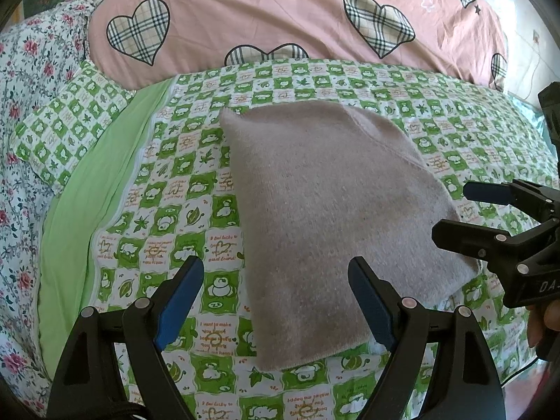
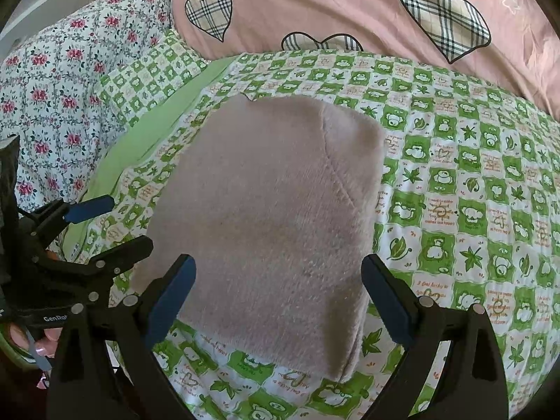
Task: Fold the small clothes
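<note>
Green checked bedsheet (image 1: 147, 217), folded pinkish knit garment (image 1: 325, 210) lying apparently flat, left gripper (image 1: 276, 301) and right gripper (image 2: 278, 297) wide open, empty, just before it.

Both wrist views look down, close, sharing the folded garment (image 1: 325, 217) (left claw (image 1: 276, 301) nearer).

My left gripper (image 1: 276, 301) hangs with jaws wide and nothing between them but the near edge of the folded pinkish knit (image 1: 325, 217). At the right edge of that frame my right gripper (image 1: 455, 215) crowds the knit's right corner, so that side is tight. The green checked sheet (image 2: 472, 192) lies bare across the right of the right-wrist frame. The pink heart quilt (image 1: 262, 10) walls off the top, and the floral bedding (image 1: 31, 80) banks the upper left.
</note>
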The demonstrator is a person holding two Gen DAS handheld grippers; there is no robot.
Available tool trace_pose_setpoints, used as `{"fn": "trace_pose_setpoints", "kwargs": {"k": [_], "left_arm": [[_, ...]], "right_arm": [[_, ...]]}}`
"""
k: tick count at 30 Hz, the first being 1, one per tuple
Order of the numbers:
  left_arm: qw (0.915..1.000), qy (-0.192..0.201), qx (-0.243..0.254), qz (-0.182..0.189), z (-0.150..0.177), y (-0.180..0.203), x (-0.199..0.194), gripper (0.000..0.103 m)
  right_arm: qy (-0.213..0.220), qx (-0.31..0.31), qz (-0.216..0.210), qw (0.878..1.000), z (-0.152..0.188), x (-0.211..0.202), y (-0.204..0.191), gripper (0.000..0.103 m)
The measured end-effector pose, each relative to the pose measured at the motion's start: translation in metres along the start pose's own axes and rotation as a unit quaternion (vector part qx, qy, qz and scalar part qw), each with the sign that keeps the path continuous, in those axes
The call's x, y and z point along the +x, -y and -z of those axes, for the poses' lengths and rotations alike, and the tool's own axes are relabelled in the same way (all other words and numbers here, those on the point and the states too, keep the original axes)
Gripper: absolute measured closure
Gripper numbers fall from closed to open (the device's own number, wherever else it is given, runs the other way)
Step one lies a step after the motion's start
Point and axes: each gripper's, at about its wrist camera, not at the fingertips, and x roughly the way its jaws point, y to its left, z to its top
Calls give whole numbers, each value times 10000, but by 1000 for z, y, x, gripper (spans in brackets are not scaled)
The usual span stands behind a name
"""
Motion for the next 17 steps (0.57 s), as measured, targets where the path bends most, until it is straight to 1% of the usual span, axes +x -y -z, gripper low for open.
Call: {"fn": "trace_pose_setpoints", "kwargs": {"k": [10,17], "left_arm": [[10000,32,21,-28,-9,-5,8,18],[10000,78,-8,-59,-12,-8,6,18]], "right_arm": [[31,23,-31,10000,-7,4,2,8],[68,63,-64,9999,-6,3,4,8]]}}
